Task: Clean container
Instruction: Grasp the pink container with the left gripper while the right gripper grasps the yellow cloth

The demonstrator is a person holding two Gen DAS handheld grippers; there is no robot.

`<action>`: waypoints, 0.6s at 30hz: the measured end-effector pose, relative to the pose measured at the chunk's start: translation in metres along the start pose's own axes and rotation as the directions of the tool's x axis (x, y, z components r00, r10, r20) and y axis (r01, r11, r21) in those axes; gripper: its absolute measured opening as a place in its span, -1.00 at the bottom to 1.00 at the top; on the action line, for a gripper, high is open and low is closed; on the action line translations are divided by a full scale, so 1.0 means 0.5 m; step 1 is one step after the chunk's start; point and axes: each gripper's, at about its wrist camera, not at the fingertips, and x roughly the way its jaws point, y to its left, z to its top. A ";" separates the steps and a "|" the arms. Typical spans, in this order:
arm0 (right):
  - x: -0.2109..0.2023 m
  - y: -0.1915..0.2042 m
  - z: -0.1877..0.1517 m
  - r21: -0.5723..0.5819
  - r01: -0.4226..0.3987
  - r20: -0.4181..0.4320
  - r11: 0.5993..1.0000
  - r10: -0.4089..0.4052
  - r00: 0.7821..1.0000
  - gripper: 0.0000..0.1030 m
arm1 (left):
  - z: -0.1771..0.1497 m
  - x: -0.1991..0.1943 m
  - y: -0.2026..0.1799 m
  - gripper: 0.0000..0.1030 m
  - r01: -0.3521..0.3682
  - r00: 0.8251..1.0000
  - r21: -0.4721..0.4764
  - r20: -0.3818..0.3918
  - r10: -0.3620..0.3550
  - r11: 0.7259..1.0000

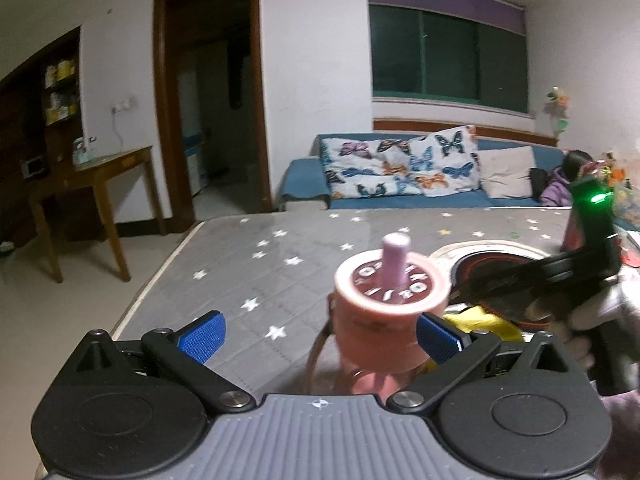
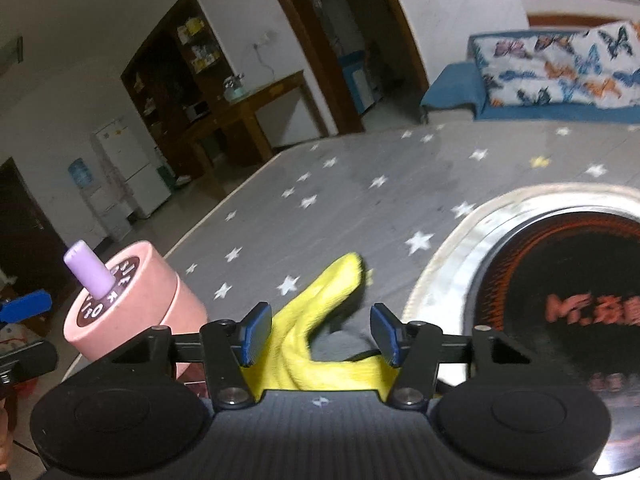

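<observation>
A pink cylindrical container (image 1: 380, 316) with a brown lettered lid and a purple spout (image 1: 396, 258) stands on the star-patterned tablecloth. My left gripper (image 1: 320, 338) is open wide around it, and the container sits close to the right pad (image 1: 438, 338), far from the left one. In the right wrist view the container (image 2: 132, 316) is at the left. My right gripper (image 2: 320, 332) is open, with a crumpled yellow cloth (image 2: 316, 320) lying on the table between its pads. That cloth (image 1: 480, 318) lies just right of the container.
A round black induction cooker (image 2: 560, 300) with a steel ring (image 2: 440, 272) is set into the table at the right. The grey starred table (image 1: 256, 280) stretches ahead and left. A gloved hand (image 1: 600, 320) holds the right gripper. A blue sofa (image 1: 400, 168) stands beyond.
</observation>
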 end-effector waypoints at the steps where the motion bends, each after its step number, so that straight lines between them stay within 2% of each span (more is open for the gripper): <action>1: 0.015 0.001 -0.004 -0.003 0.004 -0.018 1.000 -0.005 1.000 0.06 | 0.003 -0.001 -0.004 1.00 0.010 1.000 0.004 0.006 -0.010 1.000; 4: 0.044 0.004 -0.018 -0.029 0.032 -0.054 0.999 -0.034 0.998 0.04 | 0.013 -0.007 -0.009 1.00 0.035 0.999 0.011 0.021 -0.036 0.999; 8: 0.044 0.013 -0.037 -0.067 0.067 -0.057 0.996 -0.070 0.996 -0.08 | 0.020 0.002 -0.017 1.00 0.046 0.999 0.012 0.023 -0.047 0.999; 13: 0.009 0.020 -0.056 -0.093 0.095 -0.060 0.991 -0.100 0.993 -0.15 | 0.027 0.019 -0.029 1.00 0.057 0.998 0.011 0.018 -0.057 0.998; 18: -0.046 0.005 -0.087 -0.030 0.097 -0.038 0.995 -0.098 0.994 -0.28 | 0.033 0.037 -0.040 1.00 0.067 0.998 0.011 0.013 -0.067 0.998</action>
